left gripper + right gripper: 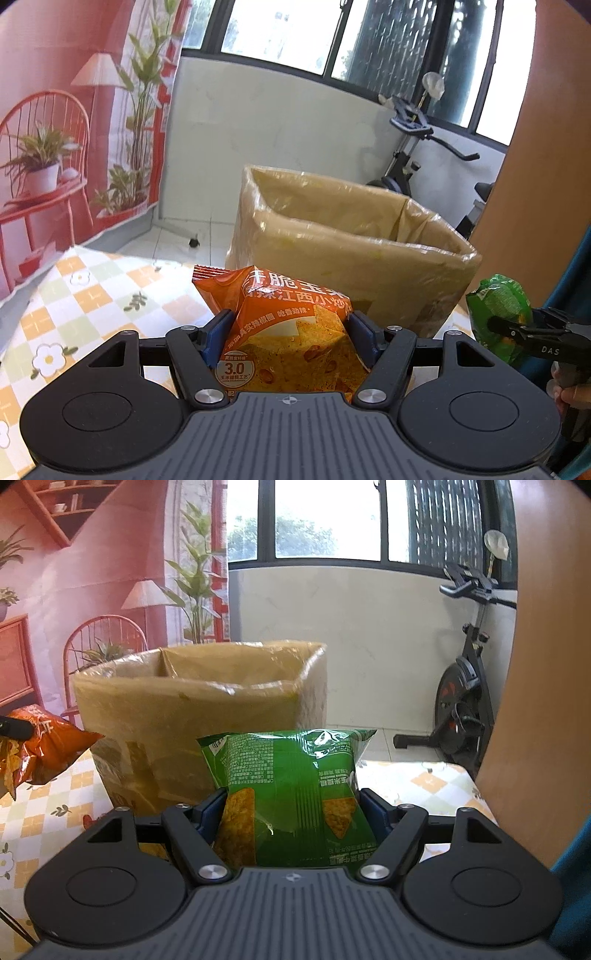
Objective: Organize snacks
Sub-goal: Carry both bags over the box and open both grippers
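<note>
My left gripper [290, 325] is shut on an orange snack bag [288, 332], its blue pads pressing both sides, held above the checked tablecloth. My right gripper [293, 805] is shut on a green snack bag [295, 794] in the same way. An open cardboard box [351, 251] wrapped in clear film stands on the table just beyond both bags; its inside is not visible. In the left wrist view the green snack bag [498, 314] and the right gripper show at the right edge. In the right wrist view the orange snack bag [40, 749] hangs at the left, level with the cardboard box [199, 716].
The table carries a checked cloth with flowers [74, 295]. A printed backdrop [55, 129] hangs at the left. An exercise bike [465, 701] stands on the floor behind the table at the right. A wooden panel [546, 627] rises at the right edge.
</note>
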Available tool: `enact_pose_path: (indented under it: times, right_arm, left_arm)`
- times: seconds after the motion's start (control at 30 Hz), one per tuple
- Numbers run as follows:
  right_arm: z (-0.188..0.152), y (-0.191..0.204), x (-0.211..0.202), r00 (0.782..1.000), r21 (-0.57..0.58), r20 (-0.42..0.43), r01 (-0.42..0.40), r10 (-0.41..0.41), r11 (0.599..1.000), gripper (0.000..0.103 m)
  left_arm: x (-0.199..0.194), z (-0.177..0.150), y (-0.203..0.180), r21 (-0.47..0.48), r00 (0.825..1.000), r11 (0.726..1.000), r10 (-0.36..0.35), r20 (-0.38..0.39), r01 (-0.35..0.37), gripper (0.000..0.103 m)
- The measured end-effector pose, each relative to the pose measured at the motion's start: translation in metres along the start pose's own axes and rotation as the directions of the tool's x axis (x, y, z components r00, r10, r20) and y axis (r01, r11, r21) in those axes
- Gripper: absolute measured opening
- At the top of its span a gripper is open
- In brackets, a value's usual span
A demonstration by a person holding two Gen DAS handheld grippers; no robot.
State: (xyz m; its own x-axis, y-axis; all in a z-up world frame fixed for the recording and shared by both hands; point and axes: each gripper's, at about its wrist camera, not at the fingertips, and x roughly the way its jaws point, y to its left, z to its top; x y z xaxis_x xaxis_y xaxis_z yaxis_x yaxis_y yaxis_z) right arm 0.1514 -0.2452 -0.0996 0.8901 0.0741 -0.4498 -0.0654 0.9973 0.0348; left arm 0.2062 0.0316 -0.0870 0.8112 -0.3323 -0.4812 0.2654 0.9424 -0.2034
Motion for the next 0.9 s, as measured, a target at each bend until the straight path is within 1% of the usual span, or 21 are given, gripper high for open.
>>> enact_pose_path:
  times: [0.53,0.9]
  right_arm:
    - [0.043,0.018,-0.015,0.996,-0.078,0.081,-0.032,0.038,0.996,0.076]
    - [0.074,0.023,-0.008,0.989,-0.097,0.124,-0.072,0.084,0.993,0.076]
  left_arm:
    - [-0.023,0.025,-0.022,0.058,0.994,0.997,-0.051,0.102,0.045,0.07]
    - [-0.022,0.056,-0.034,0.081,0.985,0.995,-0.064,0.159,0.052,0.07]
